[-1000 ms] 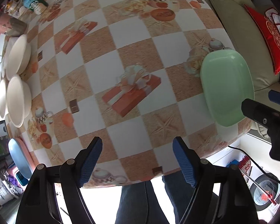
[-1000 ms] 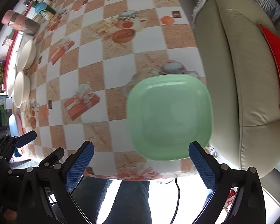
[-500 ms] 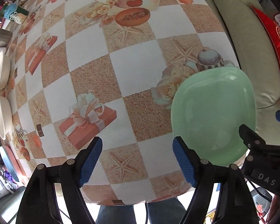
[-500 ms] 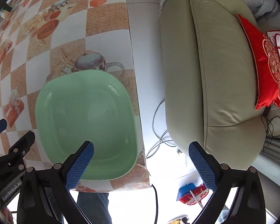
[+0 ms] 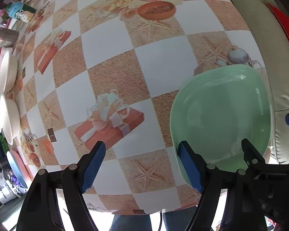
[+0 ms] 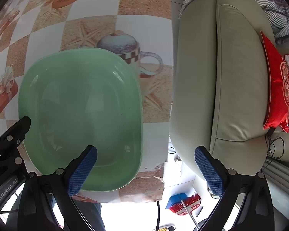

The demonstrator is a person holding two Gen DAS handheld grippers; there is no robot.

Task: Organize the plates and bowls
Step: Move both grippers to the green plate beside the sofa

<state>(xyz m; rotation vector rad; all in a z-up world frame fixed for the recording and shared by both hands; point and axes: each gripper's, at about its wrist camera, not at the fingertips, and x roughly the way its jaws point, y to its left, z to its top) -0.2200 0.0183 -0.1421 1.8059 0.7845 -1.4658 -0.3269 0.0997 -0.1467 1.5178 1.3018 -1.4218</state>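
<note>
A pale green square plate [image 5: 221, 113] lies on the checked tablecloth [image 5: 109, 61] at the table's near right corner. My left gripper [image 5: 140, 166] hangs open just left of it, its right finger over the plate's left rim and only cloth between the jaws. In the right wrist view the green plate [image 6: 81, 111] fills the left half. My right gripper [image 6: 145, 171] is open and straddles the plate's right rim, with its left finger over the plate and its right finger past the table edge. Two white bowls [image 5: 7, 96] sit at the far left.
A blue and a pink plate [image 5: 15, 169] lie at the table's left near edge. Cups [image 5: 19, 14] stand at the back left. A beige sofa [image 6: 231, 77] with a red cushion [image 6: 277, 82] runs close beside the table's right edge. A broom and dustpan [image 6: 183, 202] lie on the floor.
Both grippers have sunk towards the table. The left one moved right up to the plate's left rim. The right one shifted right across the plate to its right rim. Both stayed open.
</note>
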